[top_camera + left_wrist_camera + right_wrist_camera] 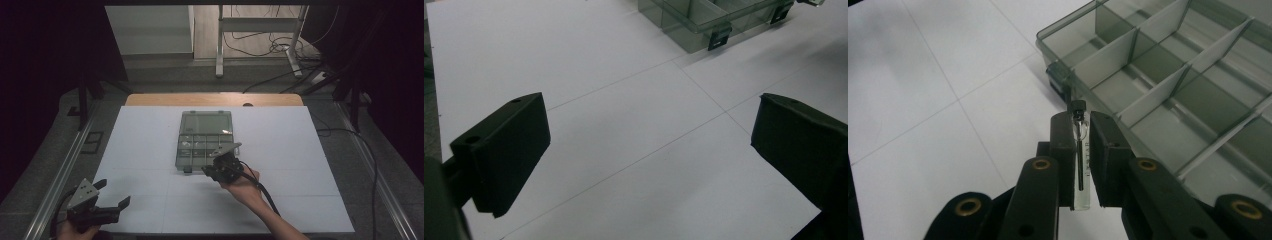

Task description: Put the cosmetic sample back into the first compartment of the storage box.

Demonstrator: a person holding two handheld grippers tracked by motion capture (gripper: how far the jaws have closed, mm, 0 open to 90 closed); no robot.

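Observation:
A smoky clear compartment box (179, 150) lies open mid-table, its lid (206, 121) folded back. In the right gripper view my right gripper (1081, 122) is shut on a small clear vial (1083, 165) with a black cap, held just off the box's (1168, 75) front corner beside a latch (1058, 75). The high view puts that right gripper (210, 170) at the box's near edge. My left gripper (115, 192) rests at the table's near left corner, its jaws wide apart and holding nothing. In its own view, the left gripper (649, 130) looks across bare white table toward the box (704, 20).
The white tabletop (300, 165) has faint seam lines. Some of the box's compartments (192, 145) hold small items I cannot make out. A table leg frame (220, 45) and cables (280, 45) stand on the floor beyond the far edge.

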